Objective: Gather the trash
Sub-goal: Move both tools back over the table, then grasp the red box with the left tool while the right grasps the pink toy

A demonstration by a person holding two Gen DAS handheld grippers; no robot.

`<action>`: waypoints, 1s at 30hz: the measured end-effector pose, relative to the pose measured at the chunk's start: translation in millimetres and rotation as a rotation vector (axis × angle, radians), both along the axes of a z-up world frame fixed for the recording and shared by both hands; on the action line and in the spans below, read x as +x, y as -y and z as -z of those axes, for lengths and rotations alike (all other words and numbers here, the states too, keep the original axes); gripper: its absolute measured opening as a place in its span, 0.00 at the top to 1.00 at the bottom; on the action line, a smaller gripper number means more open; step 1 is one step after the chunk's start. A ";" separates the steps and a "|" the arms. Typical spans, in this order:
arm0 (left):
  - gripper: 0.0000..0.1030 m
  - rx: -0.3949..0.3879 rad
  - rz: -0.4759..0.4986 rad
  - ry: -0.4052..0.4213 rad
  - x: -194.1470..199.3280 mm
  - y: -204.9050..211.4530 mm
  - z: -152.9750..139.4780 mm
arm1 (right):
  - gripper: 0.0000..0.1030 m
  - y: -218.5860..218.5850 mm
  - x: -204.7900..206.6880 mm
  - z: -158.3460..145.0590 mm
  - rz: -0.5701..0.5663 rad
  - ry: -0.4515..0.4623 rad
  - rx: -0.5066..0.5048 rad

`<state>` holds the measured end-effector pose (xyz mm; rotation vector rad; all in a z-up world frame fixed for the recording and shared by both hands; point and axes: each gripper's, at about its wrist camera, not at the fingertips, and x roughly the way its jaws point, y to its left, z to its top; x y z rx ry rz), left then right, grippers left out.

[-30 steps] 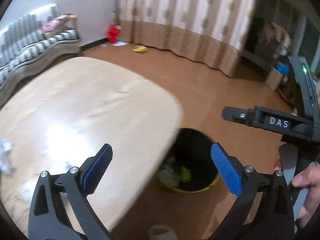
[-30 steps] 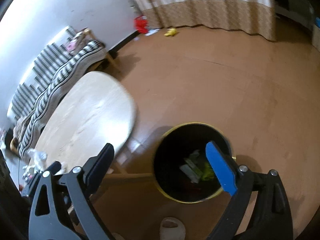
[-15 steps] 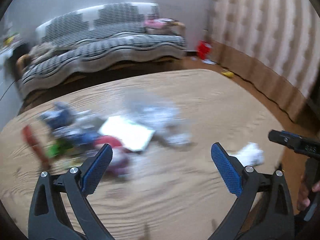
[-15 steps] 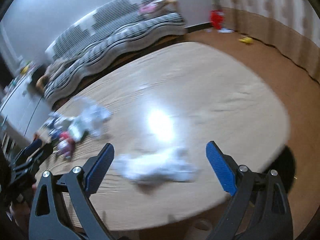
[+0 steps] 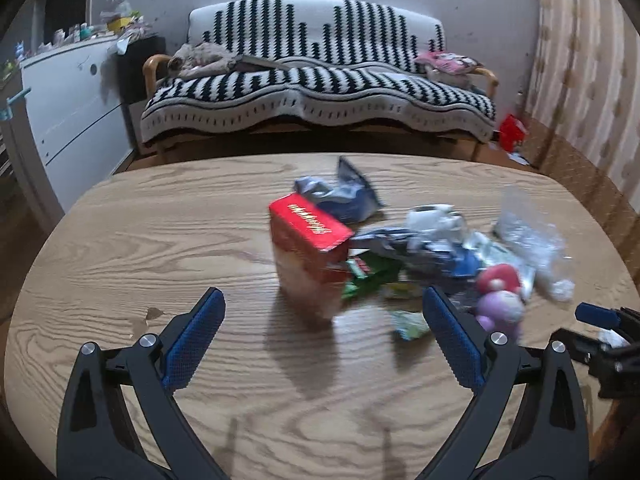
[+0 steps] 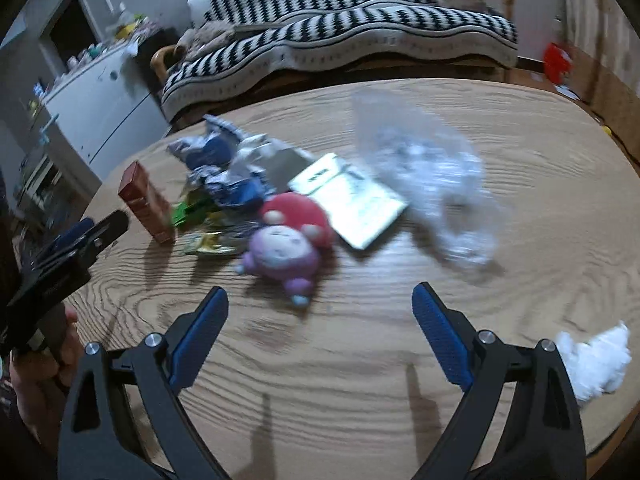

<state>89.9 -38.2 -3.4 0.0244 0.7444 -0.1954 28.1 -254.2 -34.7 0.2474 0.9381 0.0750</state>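
Across the wooden table (image 6: pixel 520 160), our spread, empty right tongs (image 6: pixel 318 316) sit nearer the crumpled tissue (image 6: pixel 596 360) at its right edge than our spread, empty left tongs (image 5: pixel 322 322)

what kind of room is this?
Most likely a home living room: a sofa under a black-and-white striped cover, floor-length curtains, and a low wooden table strewn with wrappers, a red box and a plush toy.

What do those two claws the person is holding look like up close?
Both match: the left claw and the right claw are matte black plastic forks with triangular cut-outs, silver rivets at the joints and textured blue pads lining each finger's inner face. No cables or sleeves show.
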 end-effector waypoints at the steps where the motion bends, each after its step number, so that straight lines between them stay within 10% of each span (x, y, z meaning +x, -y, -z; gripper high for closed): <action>1: 0.07 -0.013 0.003 -0.007 7.0 -1.6 5.0 | 0.13 -6.1 7.1 2.5 -0.006 -0.004 -0.005; 11: 0.10 -0.011 -0.056 -0.050 46.6 10.0 39.5 | 0.13 -21.5 28.0 20.8 -0.024 -0.055 -0.019; 20: 0.79 -0.034 -0.099 -0.099 55.9 -8.0 44.7 | 0.13 -35.1 40.3 28.1 -0.026 -0.067 -0.029; 30: 0.79 -0.061 -0.123 -0.075 47.2 -18.8 30.0 | 0.23 -36.3 57.1 37.0 0.017 -0.086 -0.017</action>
